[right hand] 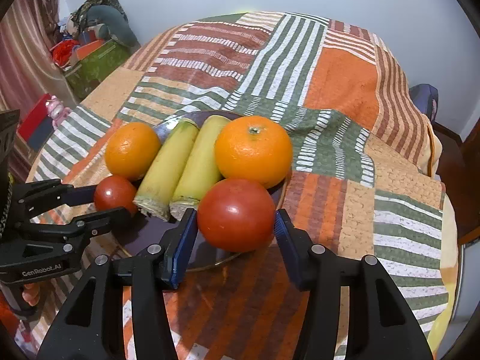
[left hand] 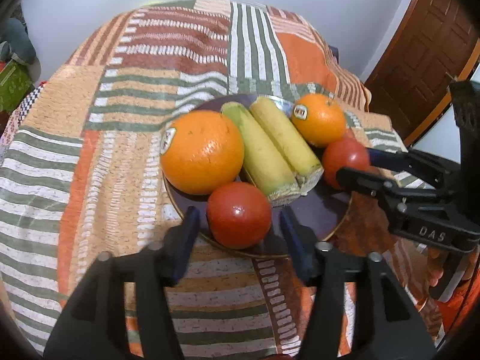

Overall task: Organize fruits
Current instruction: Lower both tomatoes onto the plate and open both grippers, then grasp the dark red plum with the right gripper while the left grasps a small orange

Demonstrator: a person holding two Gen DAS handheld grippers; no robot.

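At the bottom of the left wrist view, the left hand-held gripper (left hand: 238, 225) stands wide open, its blue pads either side of a tomato (left hand: 239, 215) without clearly touching it. In the right wrist view the right hand-held gripper (right hand: 235, 225) likewise gapes around a second tomato (right hand: 236, 214), gripping nothing. Both tomatoes sit at the near rim of a dark plate (left hand: 318, 210) on the counter's patchwork cloth (left hand: 75, 150). Behind them, mid-frame, two bananas (left hand: 276, 150) lie side by side between two oranges (left hand: 202, 153), blocking any reach deeper. A wooden door (left hand: 420, 60) stands upper right; a green box (right hand: 96, 63) sits upper left.
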